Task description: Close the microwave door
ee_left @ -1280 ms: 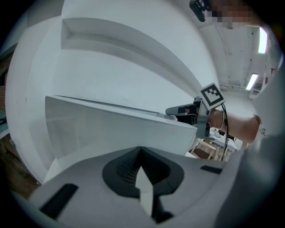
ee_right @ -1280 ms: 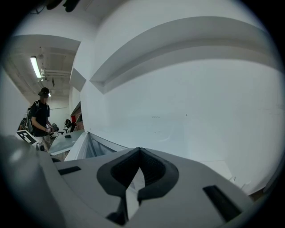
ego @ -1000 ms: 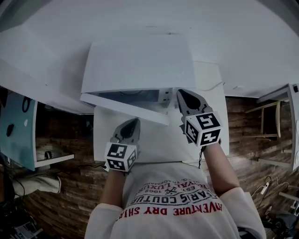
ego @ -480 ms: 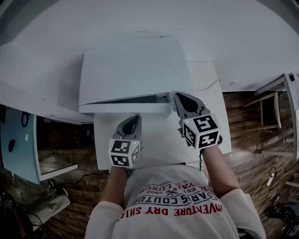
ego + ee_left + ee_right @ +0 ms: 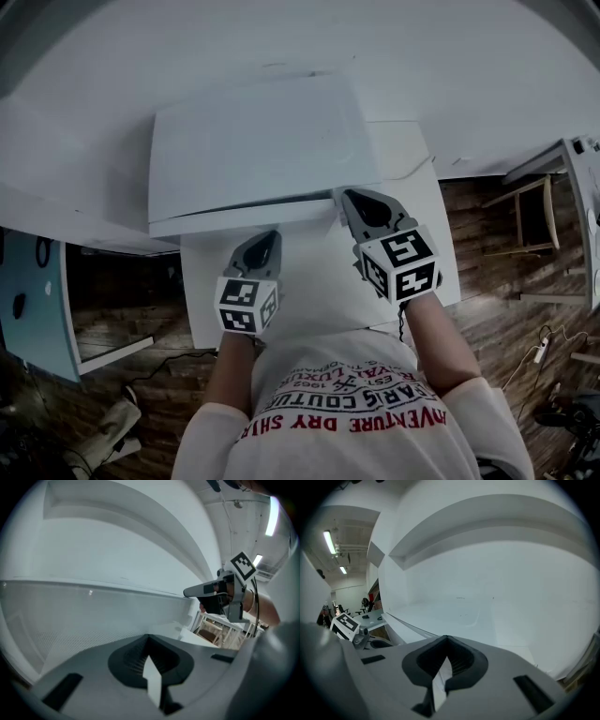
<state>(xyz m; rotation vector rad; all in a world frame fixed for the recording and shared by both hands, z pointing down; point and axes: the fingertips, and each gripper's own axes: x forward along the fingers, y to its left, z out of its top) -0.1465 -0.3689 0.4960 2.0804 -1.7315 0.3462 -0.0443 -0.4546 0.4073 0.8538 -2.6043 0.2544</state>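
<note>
The white counter carries the microwave at its far edge. Its door looks almost shut, with a thin gap left. We hold our right gripper, fingers clenched on nothing, at the door's right end, seemingly to press it home. Our left gripper, likewise clenched and empty, hangs just before the door.

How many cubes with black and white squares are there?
2. One cube is on the left gripper, over the white table. The other cube is on the right gripper, by the right end of the microwave door. None looks hidden.
</note>
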